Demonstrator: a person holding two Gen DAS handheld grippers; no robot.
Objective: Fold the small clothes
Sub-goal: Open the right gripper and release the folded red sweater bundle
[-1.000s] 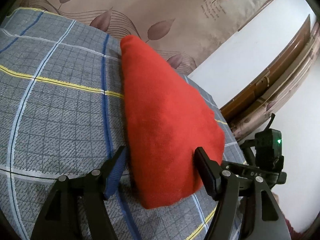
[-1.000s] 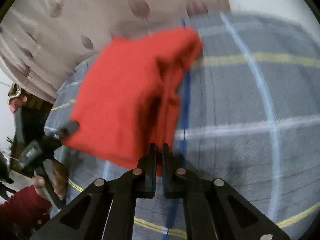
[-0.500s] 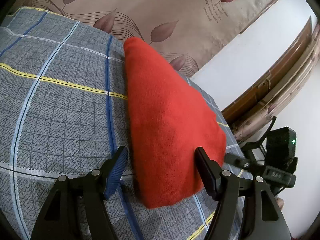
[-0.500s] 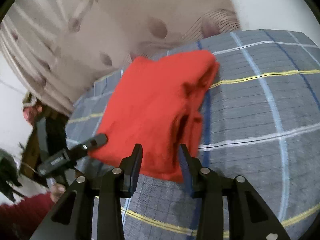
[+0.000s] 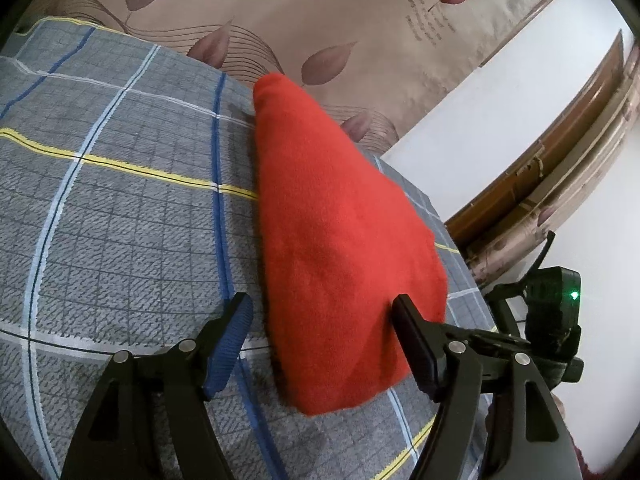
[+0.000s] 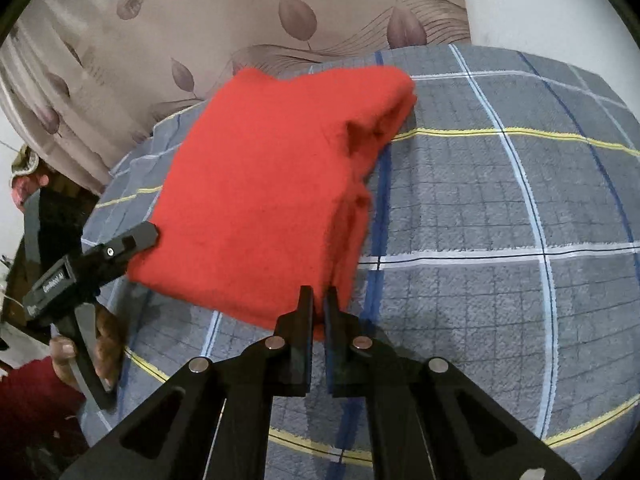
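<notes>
Red folded garment (image 5: 340, 248) lies on the plaid bed cover (image 5: 120, 208), long axis running away from my left hand-held gripper (image 5: 320, 320) toward the leaf-print curtain (image 5: 320, 20). Left jaws are spread wide, straddling the near end, gripping nothing. Right hand-held gripper (image 6: 318, 300) is at the near corner on the open, layered side, jaws nearly closed with red cloth between them, so I read it as pinching that corner. Right is nearer the loose edge, so it should probably lead the next fold.
</notes>
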